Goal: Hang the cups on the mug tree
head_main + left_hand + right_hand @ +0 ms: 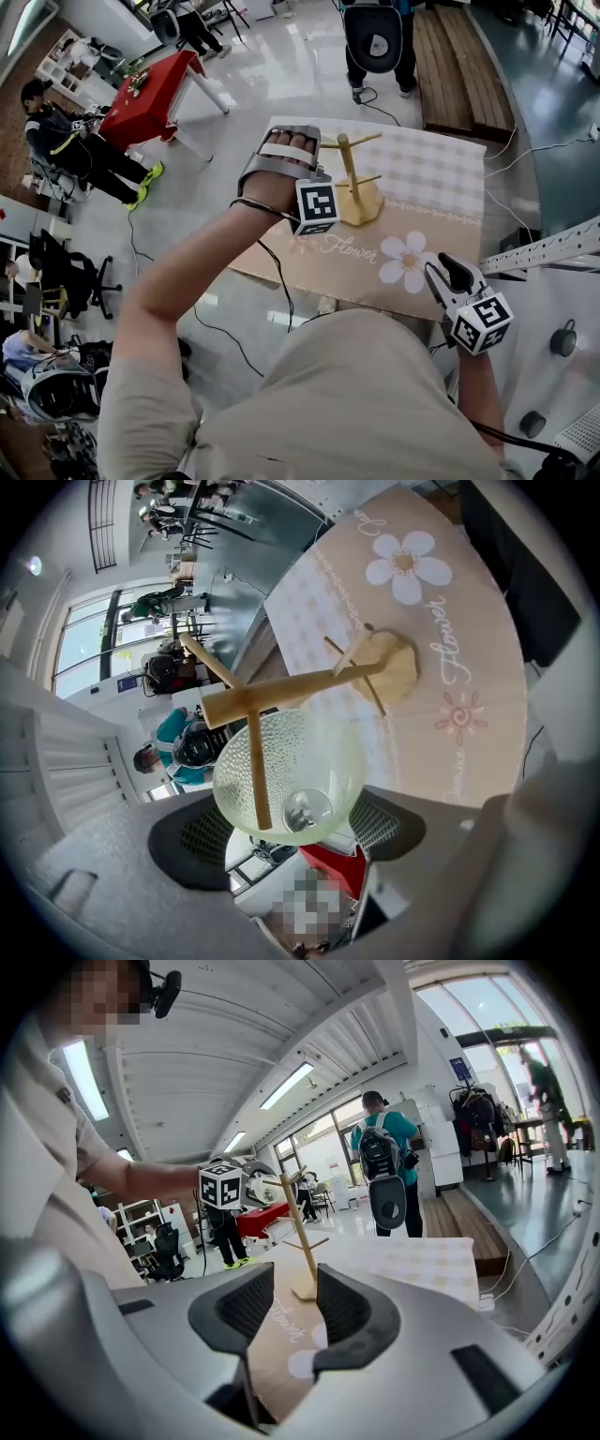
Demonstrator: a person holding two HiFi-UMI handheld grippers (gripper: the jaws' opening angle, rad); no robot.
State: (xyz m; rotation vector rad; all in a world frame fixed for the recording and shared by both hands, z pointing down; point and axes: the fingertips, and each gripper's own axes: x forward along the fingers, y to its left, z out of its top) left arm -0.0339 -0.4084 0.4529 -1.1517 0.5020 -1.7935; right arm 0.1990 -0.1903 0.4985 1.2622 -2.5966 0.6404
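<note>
Between the ribbed black pads (202,841) of the left gripper (295,832), a cup (291,771) is pinched by its sides, the jaws being set wide by its girth. The cup is of clear, faintly green glass, bowl-rounded and dimpled all over, with a smooth round disc low in its outline, toward 6 o'clock. Its axis is pointed away from the camera, toward the mug tree (309,688); whether mouth or base is turned to the tree cannot be settled, and no handle can be made out. A thin wooden peg (256,771) is seen across the glass at 9 o'clock of the cup's middle; whether it lies inside the cup or behind it is not clear.

The tree is of pale wood, a round post with slim pegs on a flat, many-sided base (398,663). In this view the post is laid from 2 o'clock to 9 o'clock, though in the head view it is seen upright on the tablecloth (441,169), which is beige with checks, a white flower and script. There the cup is hidden behind the hand (281,173), at 10 o'clock of the tree.

The right gripper (292,1312) is seen empty at 4 o'clock, well apart from the tree, its jaws parted by a narrow gap.
</note>
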